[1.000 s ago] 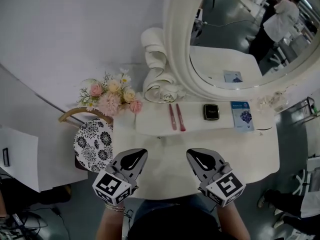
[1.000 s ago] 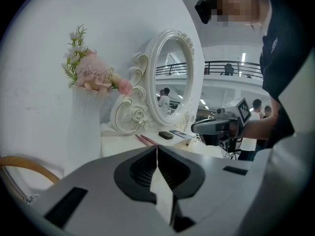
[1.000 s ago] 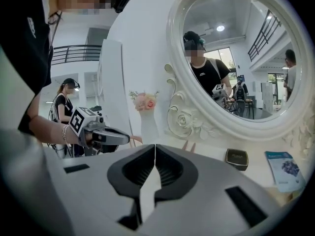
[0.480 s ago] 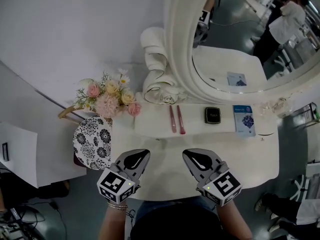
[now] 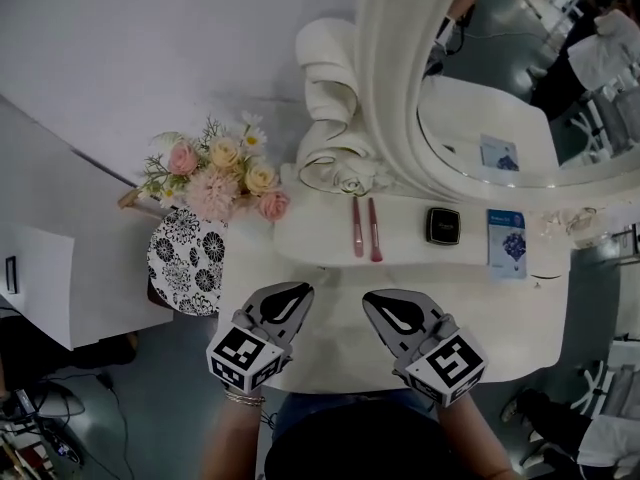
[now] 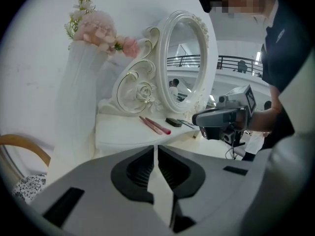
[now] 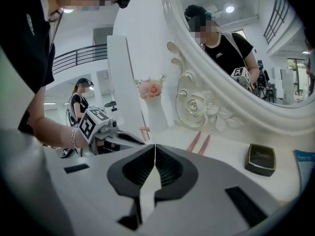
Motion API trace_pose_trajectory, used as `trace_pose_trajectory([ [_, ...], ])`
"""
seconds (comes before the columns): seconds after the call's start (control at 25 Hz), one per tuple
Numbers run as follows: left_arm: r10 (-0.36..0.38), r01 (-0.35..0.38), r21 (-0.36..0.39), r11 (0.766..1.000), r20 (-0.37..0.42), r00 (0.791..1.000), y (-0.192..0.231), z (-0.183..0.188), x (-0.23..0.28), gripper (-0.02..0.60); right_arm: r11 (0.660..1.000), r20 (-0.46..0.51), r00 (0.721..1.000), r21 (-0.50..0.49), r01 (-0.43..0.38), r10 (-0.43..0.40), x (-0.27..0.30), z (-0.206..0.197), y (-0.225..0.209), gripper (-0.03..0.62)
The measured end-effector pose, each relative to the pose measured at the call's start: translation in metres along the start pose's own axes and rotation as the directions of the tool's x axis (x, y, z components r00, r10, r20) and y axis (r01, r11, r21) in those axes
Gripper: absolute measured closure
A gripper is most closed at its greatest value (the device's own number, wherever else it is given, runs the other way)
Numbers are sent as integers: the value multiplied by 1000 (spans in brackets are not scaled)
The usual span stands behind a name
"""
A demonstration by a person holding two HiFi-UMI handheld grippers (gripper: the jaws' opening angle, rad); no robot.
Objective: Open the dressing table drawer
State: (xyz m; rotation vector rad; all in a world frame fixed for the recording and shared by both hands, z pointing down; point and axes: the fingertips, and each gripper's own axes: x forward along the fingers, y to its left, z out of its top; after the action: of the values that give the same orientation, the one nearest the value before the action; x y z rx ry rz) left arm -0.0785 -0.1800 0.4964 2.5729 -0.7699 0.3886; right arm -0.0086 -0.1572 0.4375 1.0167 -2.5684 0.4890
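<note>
**Drawer not yet touched**

My left tool [image 5: 294, 298] and right tool [image 5: 380, 303] are both pinched together and empty, hovering over the desk [image 5: 510, 313] edge at 6 o'clock. The drawer (hidden beneath that edge) is unopened; reaching, gripping and pulling are all left.

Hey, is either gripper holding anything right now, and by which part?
Nothing is held. The left gripper and the right gripper both have their jaws shut together with nothing between them, over the dressing table.

The right gripper [image 7: 155, 146] is held with jaws together, empty; beyond, two pink brushes [image 7: 198, 142] and a black case [image 7: 261, 160] are laid on the counter [image 7: 226, 149].
</note>
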Motion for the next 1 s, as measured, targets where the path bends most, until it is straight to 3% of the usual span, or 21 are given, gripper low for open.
trace_pose_trajectory([
  [0.2, -18, 18, -15, 1000, -43, 999, -1, -16, 15, 560, 1000, -9, 1000, 0, -21, 21, 6, -3, -3, 574],
  [0.4, -16, 14, -22, 1000, -66, 998, 3, -27, 24, 560, 1000, -44, 999, 14, 15, -14, 8, -7, -12, 574],
  [1.0, -13, 9, -63, 998, -65, 998, 12, -37, 38, 560, 999, -8, 1000, 38, 3, -2, 3, -11, -16, 574],
])
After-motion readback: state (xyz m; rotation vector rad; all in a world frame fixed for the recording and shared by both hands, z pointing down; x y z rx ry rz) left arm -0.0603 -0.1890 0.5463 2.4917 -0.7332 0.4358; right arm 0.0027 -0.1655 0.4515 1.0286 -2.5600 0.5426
